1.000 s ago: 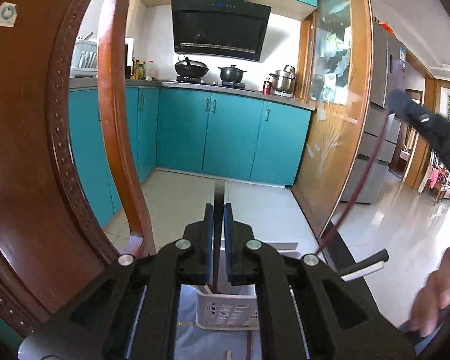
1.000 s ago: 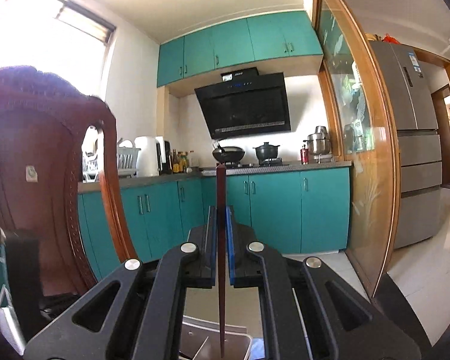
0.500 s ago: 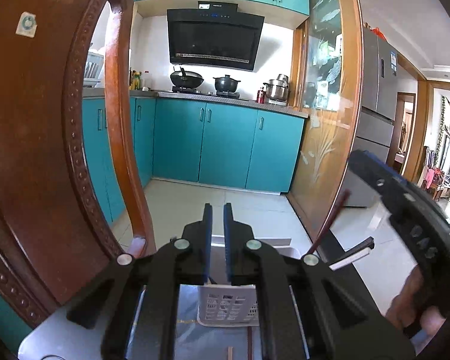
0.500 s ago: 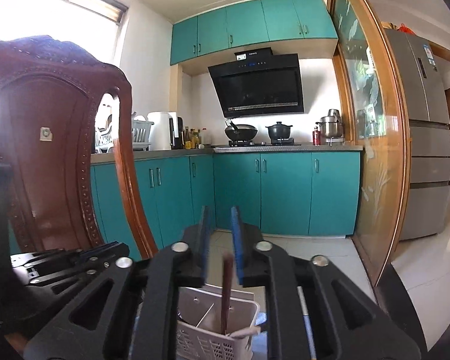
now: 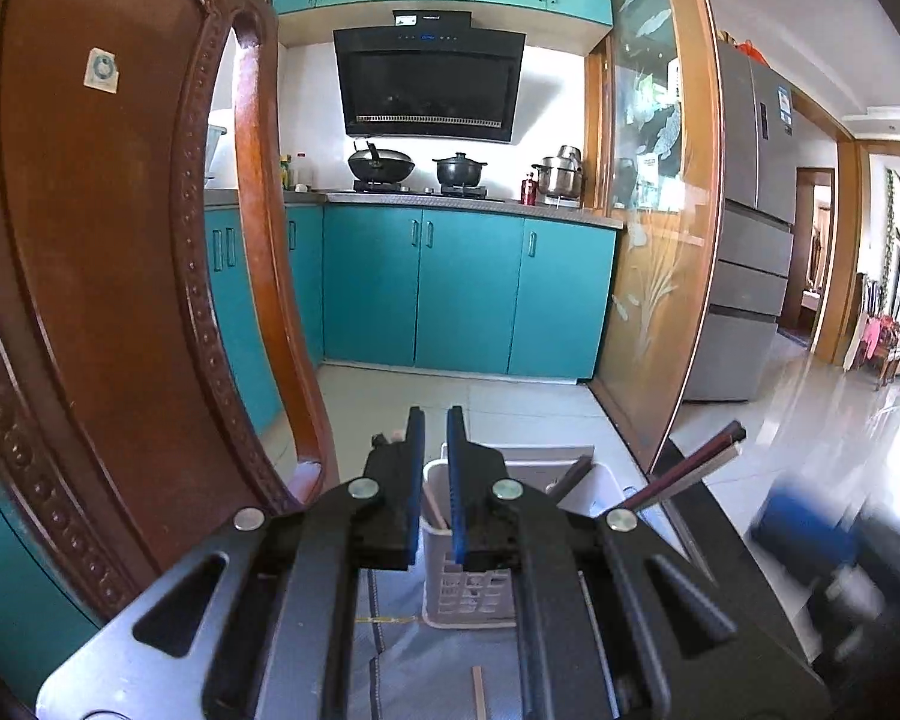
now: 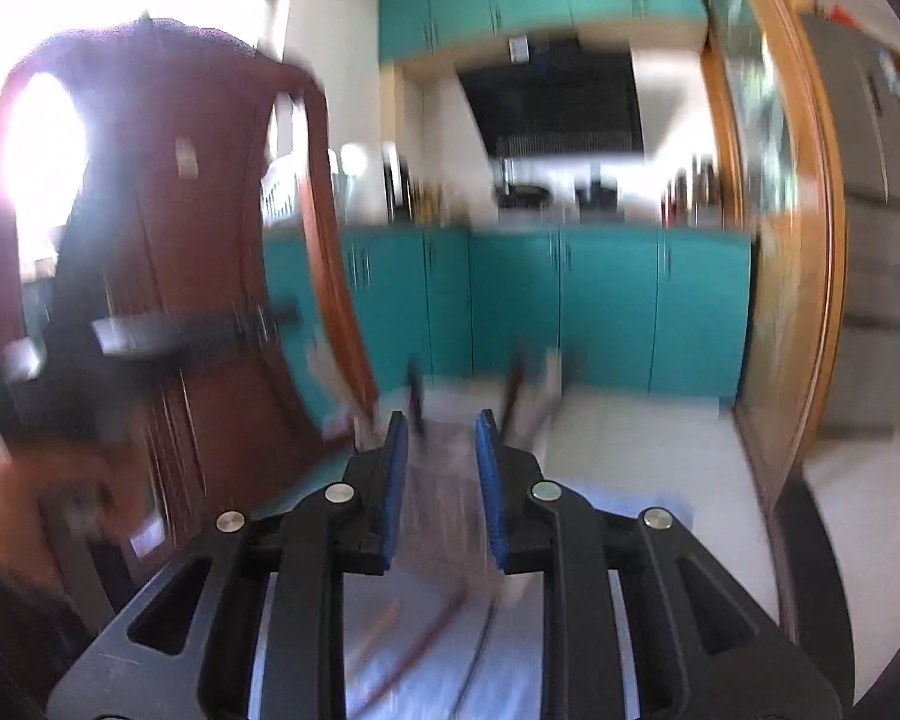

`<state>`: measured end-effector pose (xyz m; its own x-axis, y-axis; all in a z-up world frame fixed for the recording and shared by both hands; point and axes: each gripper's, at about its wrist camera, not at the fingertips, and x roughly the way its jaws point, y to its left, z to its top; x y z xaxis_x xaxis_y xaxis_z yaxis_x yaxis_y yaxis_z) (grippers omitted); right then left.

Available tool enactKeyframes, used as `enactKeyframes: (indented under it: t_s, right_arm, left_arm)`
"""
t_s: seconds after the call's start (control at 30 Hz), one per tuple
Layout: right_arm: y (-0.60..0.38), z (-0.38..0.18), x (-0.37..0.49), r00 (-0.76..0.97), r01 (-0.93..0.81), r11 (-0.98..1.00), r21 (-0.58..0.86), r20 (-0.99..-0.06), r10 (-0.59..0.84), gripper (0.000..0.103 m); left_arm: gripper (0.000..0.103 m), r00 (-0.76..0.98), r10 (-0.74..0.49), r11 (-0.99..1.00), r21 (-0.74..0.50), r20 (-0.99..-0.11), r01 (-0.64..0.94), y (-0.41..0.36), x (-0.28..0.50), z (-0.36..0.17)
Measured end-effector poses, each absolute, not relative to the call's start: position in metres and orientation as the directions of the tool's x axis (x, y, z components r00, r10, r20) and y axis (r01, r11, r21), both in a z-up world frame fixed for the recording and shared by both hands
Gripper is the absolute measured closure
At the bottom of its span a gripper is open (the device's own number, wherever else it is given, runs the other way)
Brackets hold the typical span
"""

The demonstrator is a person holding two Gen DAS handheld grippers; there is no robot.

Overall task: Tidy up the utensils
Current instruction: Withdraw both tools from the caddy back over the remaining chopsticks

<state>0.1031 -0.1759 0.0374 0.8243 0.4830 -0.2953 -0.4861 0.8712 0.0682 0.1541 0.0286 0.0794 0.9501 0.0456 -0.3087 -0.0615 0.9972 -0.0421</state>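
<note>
Kitchen surfaces, wood to plastic

Carved chair back (image 5: 108, 276) at nine o'clock: glossy dark wood; perforated holder (image 5: 468, 588) at six o'clock: matt white plastic; floor tiles (image 5: 750, 468) polished, reflective.

Motion smears the right-wrist view; thin reddish-brown sticks (image 6: 432, 630) beneath the open black claw (image 6: 440, 426) stay unidentifiable.

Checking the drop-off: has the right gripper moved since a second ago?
Yes. The right gripper has dropped: the teal cabinets sit higher in its view, with its jaws opening and empty.
</note>
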Motion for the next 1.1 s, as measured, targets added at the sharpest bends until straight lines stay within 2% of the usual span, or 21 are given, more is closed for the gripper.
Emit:
enactKeyframes:
  t_s: [0.13,0.27,0.37,0.67,0.73,0.77,0.93,1.03,1.07,1.1]
  right_arm:
    - [-0.171,-0.015,0.135,0.702,-0.42,0.892,0.165,-0.563,0.435,0.08]
    - [-0.157,-0.056,0.16,0.597,-0.373,0.916,0.148,-0.717,0.359,0.08]
    - [-0.146,-0.076,0.174,0.54,-0.347,0.926,0.153,-0.774,0.33,0.08]
    - [-0.115,-0.108,0.201,0.477,-0.328,0.934,0.139,-0.829,0.291,0.08]
    - [-0.109,-0.112,0.2,0.483,-0.34,0.934,0.108,-0.832,0.272,0.092]
    - [-0.107,-0.112,0.199,0.477,-0.354,0.93,0.104,-0.835,0.275,0.102]
    - [-0.118,-0.114,0.189,0.451,-0.388,0.917,0.098,-0.847,0.281,0.102]
    - [-0.131,-0.109,0.187,0.467,-0.382,0.914,0.139,-0.824,0.32,0.102]
    - [-0.133,-0.107,0.189,0.472,-0.375,0.913,0.161,-0.814,0.337,0.1]
    - [-0.134,-0.105,0.192,0.471,-0.361,0.911,0.199,-0.804,0.362,0.089]
  left_arm:
    - [0.096,0.943,0.053,0.998,-0.024,-0.329,-0.064,0.027,0.15,0.07]
    - [0.096,0.93,0.051,0.998,-0.02,-0.363,-0.063,0.027,0.147,0.058]
    - [0.094,0.925,0.046,0.998,-0.024,-0.378,-0.06,0.028,0.144,0.051]
    - [0.093,0.906,0.046,0.998,-0.027,-0.42,-0.064,0.031,0.143,0.037]
    - [0.093,0.9,0.048,0.997,-0.028,-0.434,-0.067,0.033,0.145,0.034]
    - [0.093,0.896,0.049,0.997,-0.028,-0.441,-0.069,0.034,0.145,0.032]
    - [0.093,0.857,0.035,0.997,-0.038,-0.515,-0.064,0.039,0.149,0.018]
    - [0.093,0.808,0.019,0.997,-0.049,-0.589,-0.059,0.04,0.158,0.004]
    - [0.093,0.793,0.016,0.996,-0.058,-0.609,-0.065,0.041,0.16,-0.001]
    - [0.093,0.778,0.012,0.995,-0.07,-0.629,-0.072,0.041,0.164,-0.006]
